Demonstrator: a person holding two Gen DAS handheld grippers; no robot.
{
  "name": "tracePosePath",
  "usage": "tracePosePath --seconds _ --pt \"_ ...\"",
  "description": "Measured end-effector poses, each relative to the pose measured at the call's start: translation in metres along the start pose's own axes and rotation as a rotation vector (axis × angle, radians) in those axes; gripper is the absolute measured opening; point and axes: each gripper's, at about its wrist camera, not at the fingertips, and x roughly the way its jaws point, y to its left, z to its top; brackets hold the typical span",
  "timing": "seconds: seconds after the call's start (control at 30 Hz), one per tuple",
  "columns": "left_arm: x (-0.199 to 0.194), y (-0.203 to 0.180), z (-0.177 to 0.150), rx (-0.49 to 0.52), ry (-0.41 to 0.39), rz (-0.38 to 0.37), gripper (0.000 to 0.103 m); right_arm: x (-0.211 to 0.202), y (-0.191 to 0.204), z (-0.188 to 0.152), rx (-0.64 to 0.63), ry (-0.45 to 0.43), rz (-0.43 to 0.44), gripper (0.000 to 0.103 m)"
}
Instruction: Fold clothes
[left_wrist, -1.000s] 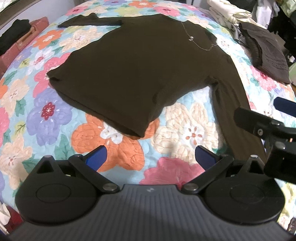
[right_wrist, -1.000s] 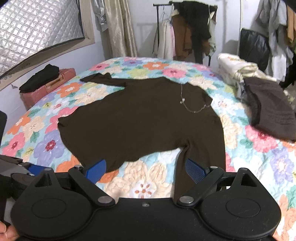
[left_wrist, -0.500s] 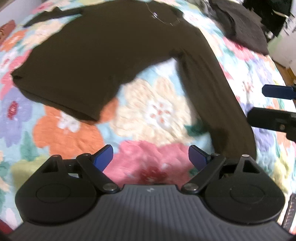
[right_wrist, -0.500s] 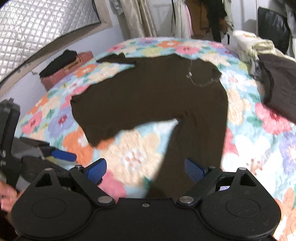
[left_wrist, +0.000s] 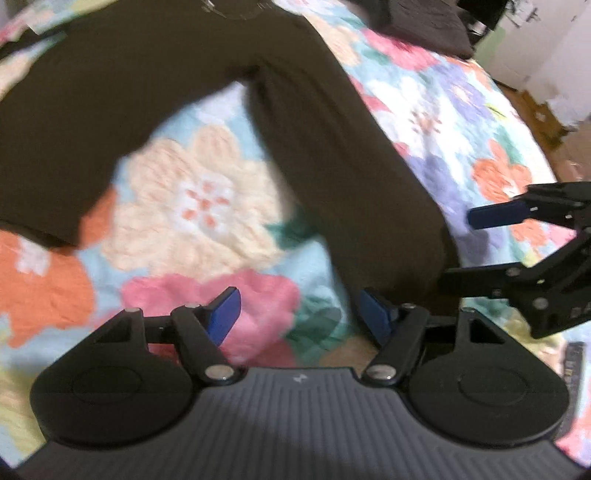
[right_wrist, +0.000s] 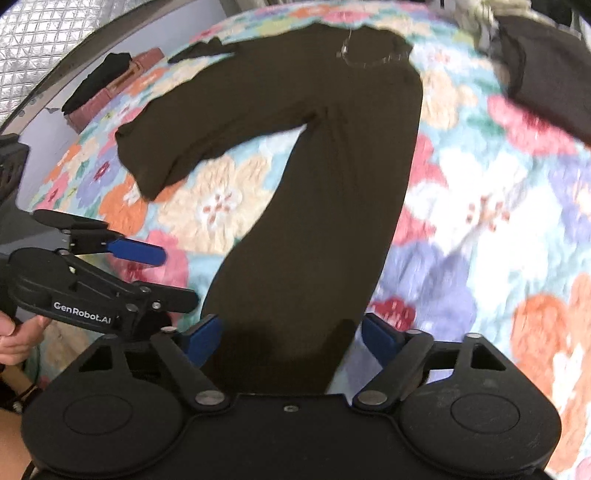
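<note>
On floral quilt, near its front edge, we see dark long-sleeve top spread flat, sleeve running toward us. Right gripper spread wide, straddling sleeve cuff, not pinching. Left gripper spread too, just beside cuff, holding nothing.

"GenRobot.AI" on left tongs

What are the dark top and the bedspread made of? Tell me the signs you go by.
Dark top: looks like a soft, matte, thin knit; it lies limp and flat with no sheen, though blur hides the weave.
Bedspread: apparently quilted printed cotton or polyester; stitched lines puff up the flower print.
</note>
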Motion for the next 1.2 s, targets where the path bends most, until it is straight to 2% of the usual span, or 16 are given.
tracePosePath --seconds 0.1,0.17,0.23,0.37,0.47,0.57,0.6,0.67,0.7,0.73,0.8,0.87,1.0,1.2 --pt "0.005 -0.008 -0.002 0.03 0.007 -0.008 0.07 -0.002 -0.006 -0.008 -0.007 0.043 0.038 0.075" --pt "0.009 -0.012 -0.002 0.04 0.012 0.006 0.07 -0.001 -0.006 -0.016 -0.024 0.088 0.045 0.063" --pt "0.012 -0.015 -0.002 0.051 0.017 0.019 0.07 0.002 -0.004 -0.024 -0.034 0.145 0.032 0.059" --pt "0.014 -0.02 0.0 0.078 0.024 0.029 0.074 0.005 -0.006 -0.044 -0.022 0.174 0.029 0.06" --pt "0.015 -0.02 0.001 0.074 0.024 0.019 0.082 0.014 -0.012 -0.05 0.045 0.159 0.062 0.065" --pt "0.019 -0.02 -0.001 0.061 0.02 0.012 0.087 0.028 -0.015 -0.051 0.078 0.147 0.111 0.064" --pt "0.019 -0.02 -0.001 0.056 0.019 0.012 0.087 0.033 -0.01 -0.051 0.05 0.147 0.115 0.059" --pt "0.02 -0.02 0.0 0.048 0.019 0.011 0.085 0.036 0.0 -0.051 -0.028 0.14 0.077 0.009" --pt "0.019 -0.02 0.0 0.048 0.016 0.014 0.083 0.036 0.003 -0.051 -0.049 0.133 0.058 0.009" --pt "0.018 -0.021 0.001 0.048 0.013 0.016 0.082 0.034 0.003 -0.049 -0.045 0.12 0.074 0.008" --pt "0.017 -0.019 0.003 0.043 0.003 0.027 0.074 0.022 0.003 -0.043 -0.048 0.068 0.1 0.008" --pt "0.014 -0.017 0.005 0.036 -0.007 0.029 0.068 0.012 0.005 -0.037 -0.069 0.029 0.09 0.008" --pt "0.009 -0.008 0.008 -0.005 -0.028 -0.006 0.063 -0.006 0.01 -0.024 -0.111 -0.028 0.069 0.008" --pt "0.008 0.001 0.009 -0.052 -0.037 -0.041 0.059 -0.014 0.013 -0.014 -0.127 -0.066 0.067 0.008"
